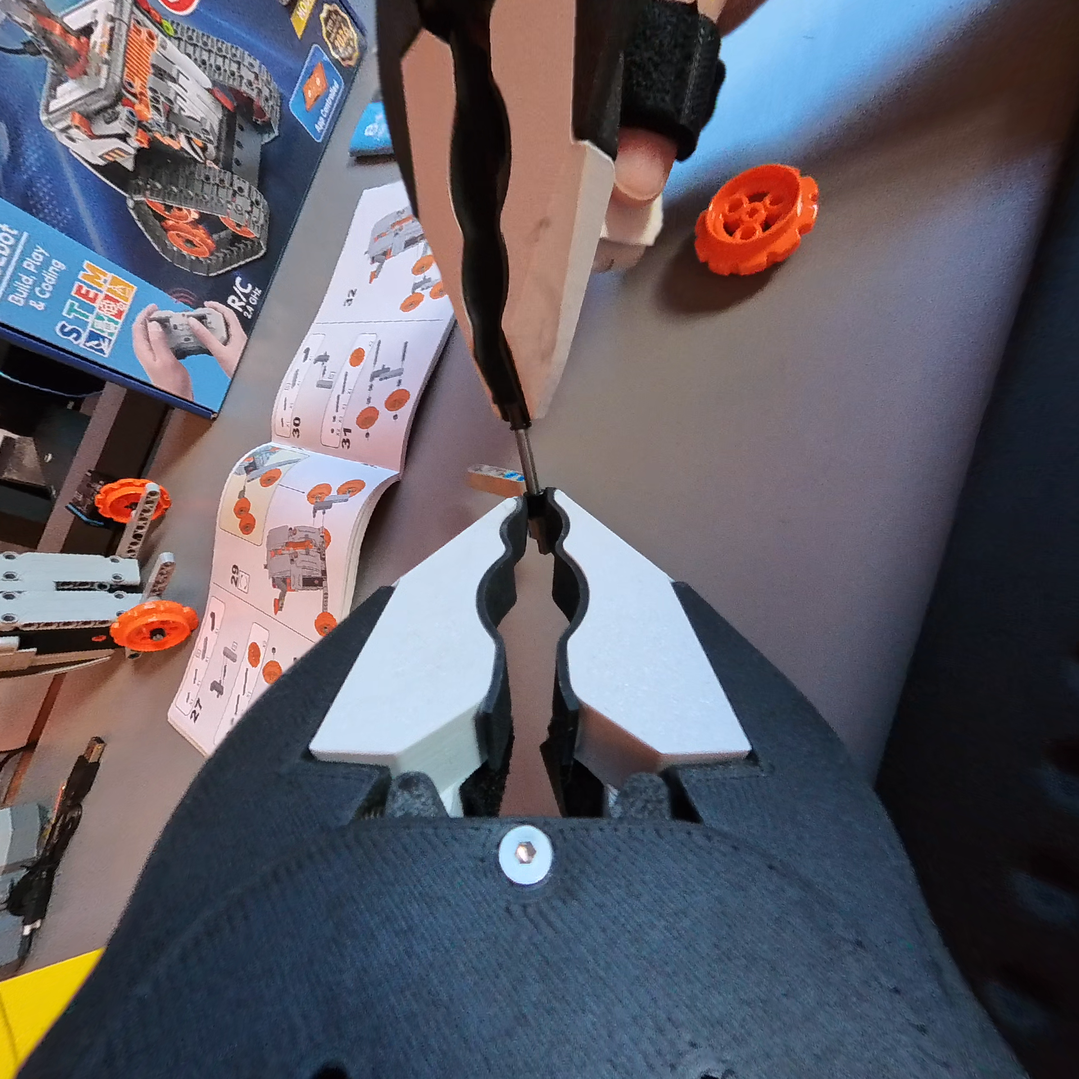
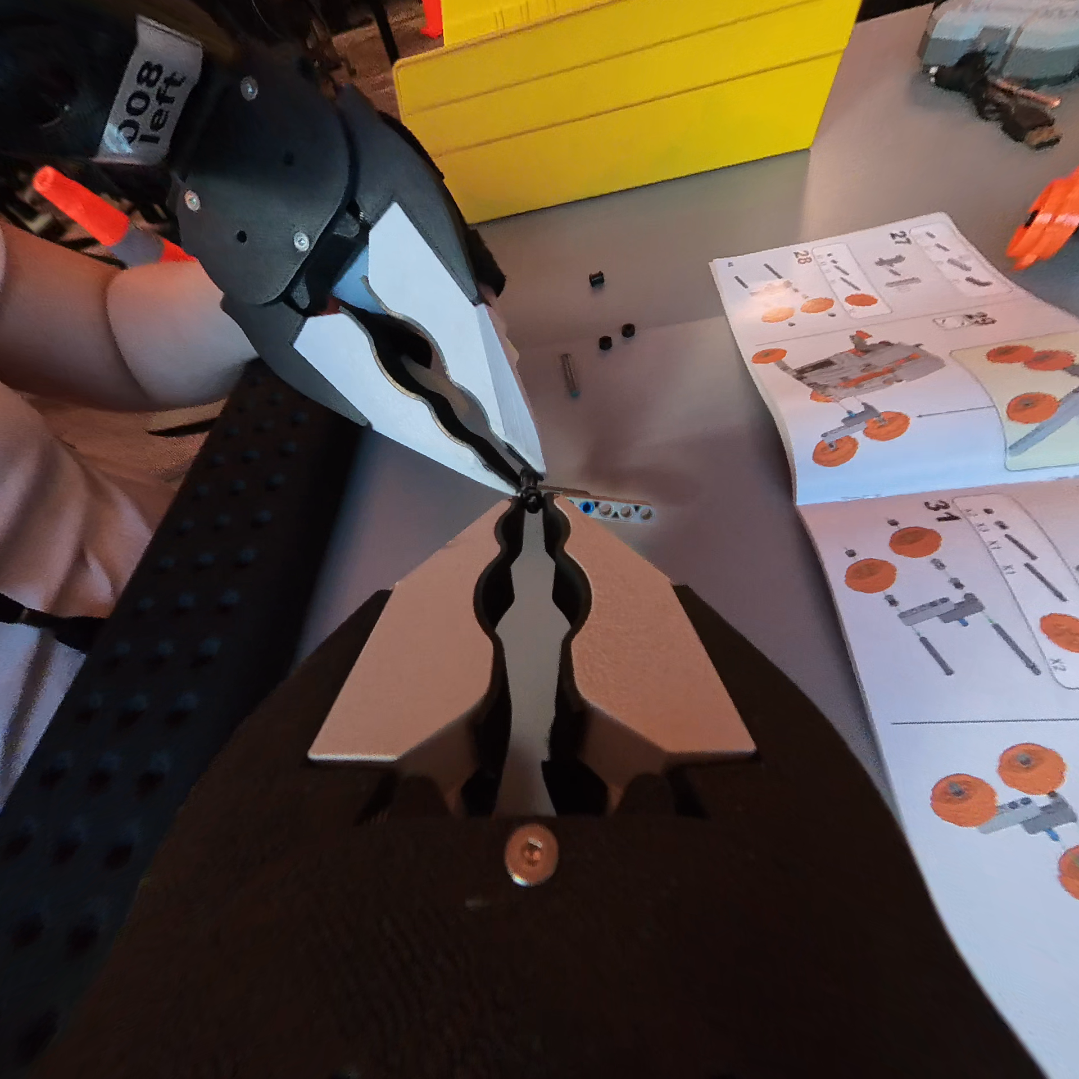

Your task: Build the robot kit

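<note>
Axle (image 1: 528, 461) pinched by right gripper (image 1: 521, 421), its tip in black bush (image 1: 540, 514) pinched by left gripper (image 1: 538, 507); manual (image 1: 327, 444) beside; orange wheel (image 1: 756, 219) farther off.

Left gripper (image 1: 536, 514): white fingers, black wavy pads, black ribbed body. Right gripper (image 2: 530, 507): same white and black. Small pin (image 1: 540, 517): black. Thin rod (image 1: 528, 461): grey. Loose wheel (image 1: 756, 219): orange. Table (image 1: 759, 467): grey. Booklet (image 1: 327, 467): white pages, orange and grey drawings. Box (image 1: 134, 192): blue. Bin (image 2: 625, 99): yellow. Holed beam (image 2: 619, 512): light grey, one blue dot.
</note>
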